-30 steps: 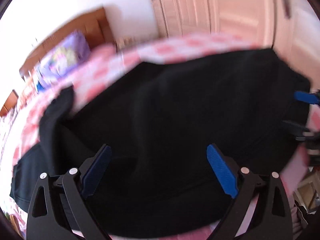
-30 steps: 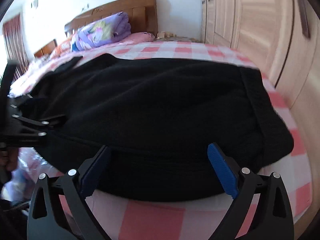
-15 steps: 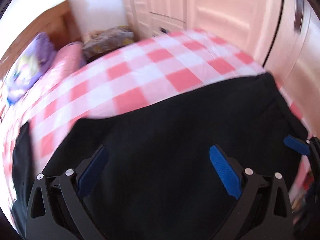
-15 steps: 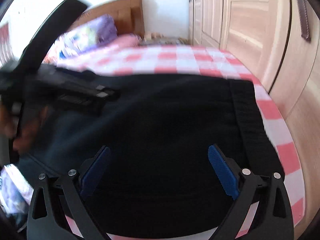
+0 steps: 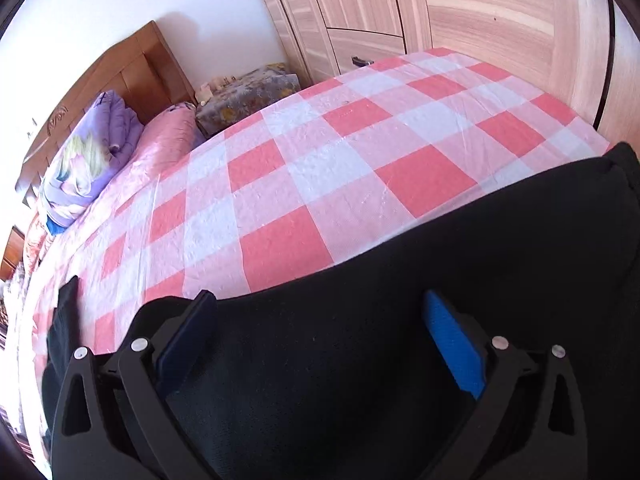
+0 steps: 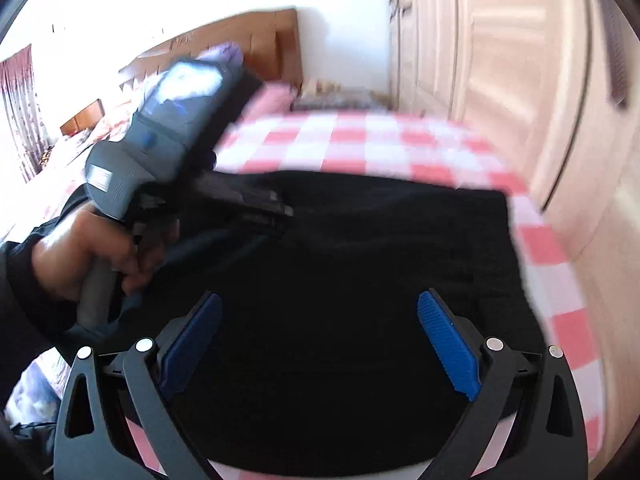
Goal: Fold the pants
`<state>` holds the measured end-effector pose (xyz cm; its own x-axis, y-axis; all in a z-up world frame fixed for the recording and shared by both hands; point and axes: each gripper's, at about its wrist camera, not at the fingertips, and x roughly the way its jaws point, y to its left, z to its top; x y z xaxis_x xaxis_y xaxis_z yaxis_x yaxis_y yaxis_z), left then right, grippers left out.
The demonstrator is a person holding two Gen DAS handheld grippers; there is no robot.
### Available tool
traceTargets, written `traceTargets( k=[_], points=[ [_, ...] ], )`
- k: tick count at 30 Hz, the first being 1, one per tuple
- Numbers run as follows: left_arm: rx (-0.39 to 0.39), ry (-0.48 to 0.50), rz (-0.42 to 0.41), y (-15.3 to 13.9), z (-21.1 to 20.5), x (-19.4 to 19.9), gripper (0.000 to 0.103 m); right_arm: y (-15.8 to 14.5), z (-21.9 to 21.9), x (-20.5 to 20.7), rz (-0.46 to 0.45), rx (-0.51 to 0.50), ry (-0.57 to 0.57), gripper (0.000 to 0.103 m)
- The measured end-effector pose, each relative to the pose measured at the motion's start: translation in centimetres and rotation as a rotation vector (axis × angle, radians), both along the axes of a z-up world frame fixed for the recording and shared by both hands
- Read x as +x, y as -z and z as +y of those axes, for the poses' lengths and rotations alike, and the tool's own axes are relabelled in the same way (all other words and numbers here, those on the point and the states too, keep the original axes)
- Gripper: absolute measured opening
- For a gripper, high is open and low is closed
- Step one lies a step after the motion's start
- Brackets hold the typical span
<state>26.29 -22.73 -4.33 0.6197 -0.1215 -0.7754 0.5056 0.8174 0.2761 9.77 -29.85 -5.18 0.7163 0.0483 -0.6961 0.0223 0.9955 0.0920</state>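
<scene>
Pink-and-white checked bedding point(image 5: 320, 168) covers a bed, with a purple pillow point(image 5: 92, 160) far left and a wardrobe point(image 5: 460, 4) at right. Black pants point(image 5: 380, 340) lie bunched along the near edge. At left, a hand point(image 6: 80, 256) grips the left tongs point(image 5: 320, 344), which have swung from the trailing pant leg toward the bare checks 1 second on, jaws wide apart, holding nothing. At right, the right tongs point(image 6: 320, 344) hover over the fabric, equally wide and empty. Probably 1 fold is down; the next grab has not begun.
</scene>
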Motion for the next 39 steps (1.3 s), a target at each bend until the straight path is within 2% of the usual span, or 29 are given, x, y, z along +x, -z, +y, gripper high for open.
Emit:
traceTargets(
  k=[1, 3, 6, 7, 11, 14, 17, 22, 24, 26, 27, 28, 30, 31, 32, 33, 34, 36, 38, 39],
  points=[
    [-0.018, 0.002, 0.003, -0.1, 0.2, 0.0, 0.102, 1.3, -0.4, 0.9, 0.069, -0.006, 0.022, 0.095],
    [-0.032, 0.018, 0.001, -0.3, 0.7, -0.5, 0.102, 2.1, 0.2, 0.9, 0.054, -0.07, 0.002, 0.097],
    [-0.009, 0.012, -0.075, -1.8, 1.6, -2.2, 0.101, 2.1, 0.4, 0.9, 0.063, -0.082, 0.016, 0.097],
    [-0.012, 0.022, -0.138, -3.0, 2.4, -3.5, 0.101, 1.9, 0.2, 1.1, 0.068, -0.074, 0.026, 0.097],
    [0.025, 0.016, -0.286, -5.7, 5.3, -7.1, 0.101, -0.1, 1.3, 0.9, 0.026, -0.074, 0.026, 0.097],
    [0.041, -0.026, -0.324, -6.6, 8.7, -8.1, 0.101, -1.8, 3.5, 1.8, -0.023, -0.094, -0.04, 0.097],
    [0.072, -0.105, -0.295, -6.9, 12.3, -6.7, 0.101, -2.6, 6.1, 3.9, -0.044, -0.12, -0.093, 0.097],
    [0.257, -0.299, -0.215, -6.8, 17.2, 0.5, 0.101, -1.4, 10.1, 7.1, -0.016, -0.081, -0.122, 0.097],
    [0.344, -0.325, -0.108, -5.5, 18.8, 3.9, 0.101, -0.6, 11.1, 7.2, 0.007, -0.075, -0.13, 0.097],
    [0.389, -0.324, -0.023, -4.1, 20.3, 5.7, 0.101, 0.6, 12.3, 7.7, 0.034, -0.094, -0.143, 0.097],
    [0.402, -0.324, 0.035, -3.3, 20.9, 6.7, 0.096, 0.9, 12.5, 7.8, 0.045, -0.106, -0.145, 0.097],
    [0.378, -0.317, 0.122, -2.3, 21.9, 7.6, 0.089, 1.0, 12.5, 7.9, 0.051, -0.104, -0.146, 0.097],
    [0.287, -0.326, 0.271, -1.2, 24.2, 8.7, 0.052, 0.8, 12.2, 7.8, 0.039, -0.08, -0.143, 0.097],
    [0.224, -0.338, 0.32, -1.0, 25.4, 9.0, 0.047, 0.8, 11.8, 7.9, 0.043, -0.055, -0.131, 0.097],
    [0.153, -0.343, 0.345, -1.4, 26.5, 9.1, 0.035, 1.0, 11.6, 8.1, 0.05, -0.039, -0.123, 0.097],
    [0.119, -0.354, 0.368, -1.5, 27.3, 9.0, 0.01, 1.1, 11.3, 8.2, 0.056, -0.019, -0.117, 0.097],
    [0.079, -0.368, 0.367, -2.1, 28.4, 8.7, 0.006, 1.3, 11.1, 8.5, 0.06, 0.005, -0.112, 0.097],
    [-0.03, -0.399, 0.307, -4.2, 30.7, 7.4, 0.006, 1.3, 10.6, 8.3, 0.053, 0.034, -0.103, 0.097],
    [-0.169, -0.458, 0.184, -7.4, 34.1, 4.5, 0.005, 1.3, 10.3, 8.3, 0.051, 0.054, -0.099, 0.097],
    [-0.27, -0.493, 0.101, -9.3, 36.6, 1.8, 0.005, 1.3, 10.2, 8.3, 0.05, 0.064, -0.099, 0.097]
  ],
)
